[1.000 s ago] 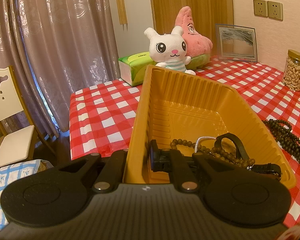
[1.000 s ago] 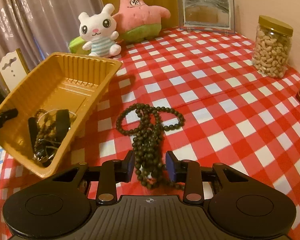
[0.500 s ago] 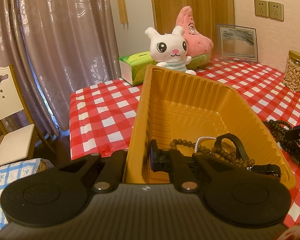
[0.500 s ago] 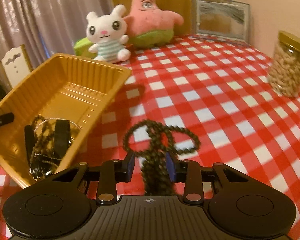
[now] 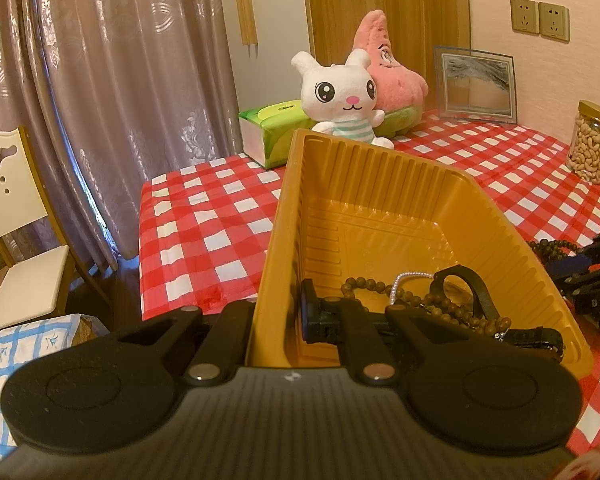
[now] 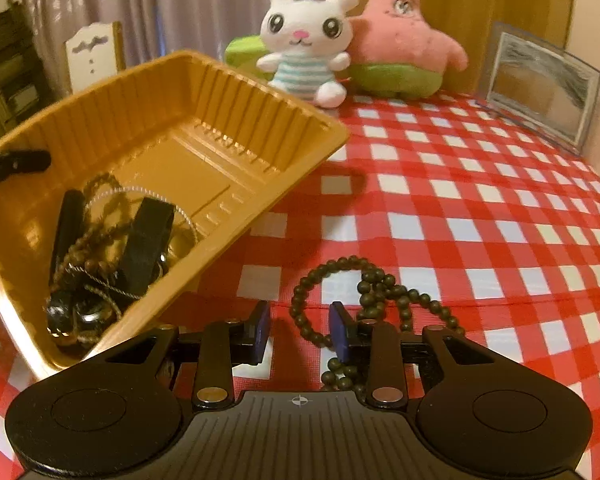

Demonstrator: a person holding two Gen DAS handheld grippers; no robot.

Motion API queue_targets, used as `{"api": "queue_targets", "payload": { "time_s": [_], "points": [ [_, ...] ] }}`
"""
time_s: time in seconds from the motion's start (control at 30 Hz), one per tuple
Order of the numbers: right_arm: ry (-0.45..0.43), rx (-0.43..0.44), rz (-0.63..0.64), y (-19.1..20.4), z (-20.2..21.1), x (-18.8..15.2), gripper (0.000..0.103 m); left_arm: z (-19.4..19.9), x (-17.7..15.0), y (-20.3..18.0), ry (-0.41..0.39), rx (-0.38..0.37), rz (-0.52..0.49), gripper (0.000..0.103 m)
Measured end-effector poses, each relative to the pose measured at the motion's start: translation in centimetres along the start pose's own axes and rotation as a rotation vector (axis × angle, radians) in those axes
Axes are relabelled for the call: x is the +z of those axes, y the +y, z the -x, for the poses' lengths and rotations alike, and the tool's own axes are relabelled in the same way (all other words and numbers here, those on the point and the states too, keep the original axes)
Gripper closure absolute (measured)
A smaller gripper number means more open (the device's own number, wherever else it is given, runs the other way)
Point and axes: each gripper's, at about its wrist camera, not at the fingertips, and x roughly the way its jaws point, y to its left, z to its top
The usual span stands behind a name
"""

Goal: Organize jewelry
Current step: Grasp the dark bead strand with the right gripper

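"DAS" legible on right gripper (image 5: 596,280); its fingers closing, nothing pinched, beside dark bead necklace (image 6: 374,280). Left gripper (image 5: 278,312) clamps gold ribbed tray (image 5: 380,168).

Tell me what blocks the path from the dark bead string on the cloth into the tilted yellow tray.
Only the tray's raised near wall stands between it and the bead string; the checked cloth between them is bare. The right gripper has been closing beside the beads, nothing visibly clamped.

Both cameras look forward and down from close range. The left sits at the tray's (image 5: 380,208) near rim; the right views it (image 6: 204,120) from its right side.
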Motion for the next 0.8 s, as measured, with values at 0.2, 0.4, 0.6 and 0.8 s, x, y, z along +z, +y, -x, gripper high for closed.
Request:
{"api": "queue_targets", "payload": {
  "time_s": [0.2,0.4,0.6,0.8],
  "points": [
    [0.069,0.059,0.042,0.9,0.5,-0.1,0.093,0.0,0.0,0.0,0.001,0.000,0.002,0.094],
    [0.135,0.118,0.045,2.6,2.6,-1.8,0.093,0.0,0.0,0.0,0.001,0.000,0.003,0.094],
    [0.158,0.128,0.003,4.1,4.3,-3.4,0.093,-0.1,0.1,0.0,0.001,0.000,0.001,0.094],
    [0.124,0.087,0.017,4.9,4.3,-3.5,0.093,-0.2,0.1,0.0,0.004,0.001,0.001,0.094]
  ]
}}
